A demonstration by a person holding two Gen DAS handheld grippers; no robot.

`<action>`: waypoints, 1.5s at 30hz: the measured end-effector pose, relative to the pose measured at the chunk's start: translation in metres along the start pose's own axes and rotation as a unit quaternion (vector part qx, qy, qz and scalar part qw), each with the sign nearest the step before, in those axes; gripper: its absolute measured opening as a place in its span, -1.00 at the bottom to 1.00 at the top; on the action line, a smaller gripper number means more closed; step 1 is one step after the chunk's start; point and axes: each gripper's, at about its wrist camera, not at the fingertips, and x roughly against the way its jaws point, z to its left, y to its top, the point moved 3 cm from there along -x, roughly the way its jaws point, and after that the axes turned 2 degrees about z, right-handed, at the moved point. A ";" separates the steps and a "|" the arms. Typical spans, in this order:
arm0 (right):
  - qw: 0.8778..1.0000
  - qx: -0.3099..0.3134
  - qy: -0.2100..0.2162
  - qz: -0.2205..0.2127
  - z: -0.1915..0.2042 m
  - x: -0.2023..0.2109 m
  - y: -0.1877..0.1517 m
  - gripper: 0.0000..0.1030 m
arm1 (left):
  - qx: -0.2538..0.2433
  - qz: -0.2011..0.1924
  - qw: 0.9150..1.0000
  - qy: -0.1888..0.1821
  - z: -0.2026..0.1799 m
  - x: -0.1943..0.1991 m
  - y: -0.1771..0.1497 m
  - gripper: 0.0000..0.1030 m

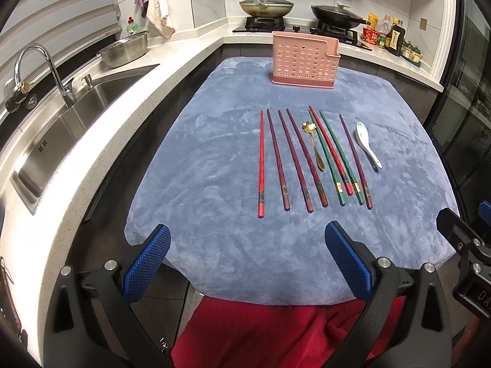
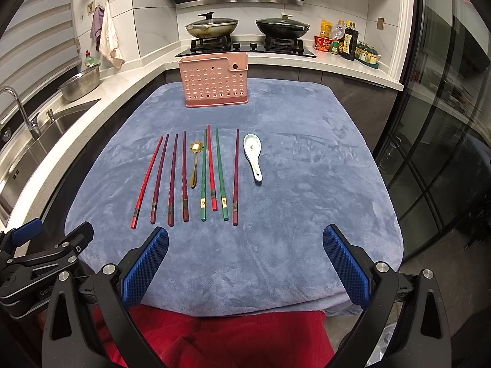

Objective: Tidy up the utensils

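Several chopsticks (image 1: 310, 159) (image 2: 196, 178), red, maroon and green, lie side by side on a blue cloth (image 1: 214, 184) (image 2: 307, 199). A gold spoon (image 1: 314, 144) (image 2: 194, 162) lies among them. A white ceramic spoon (image 1: 366, 144) (image 2: 254, 158) lies at their right. A pink perforated utensil holder (image 1: 303, 61) (image 2: 214, 82) stands upright at the far end of the cloth. My left gripper (image 1: 248, 263) is open and empty above the near edge. My right gripper (image 2: 245, 263) is open and empty, also near the edge.
A steel sink with tap (image 1: 61, 101) and a colander (image 1: 124, 50) are on the counter at left. Two lidded woks (image 2: 211, 26) sit on the stove behind the holder. Bottles (image 2: 346, 41) stand at back right. A glass door (image 2: 445, 122) is at right.
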 end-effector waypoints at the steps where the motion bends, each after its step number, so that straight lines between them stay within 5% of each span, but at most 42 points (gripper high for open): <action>1: 1.000 0.000 0.000 0.000 0.001 -0.001 0.000 0.87 | 0.000 0.000 1.000 0.000 0.000 0.000 0.000 0.87; 33: 1.000 -0.006 0.001 0.003 -0.002 0.001 0.004 0.87 | 0.000 0.005 1.000 -0.011 -0.004 -0.002 -0.002 0.87; 45: 1.000 -0.022 -0.007 0.013 -0.019 -0.042 0.011 0.87 | 0.039 0.051 0.998 -0.008 0.022 -0.073 0.015 0.87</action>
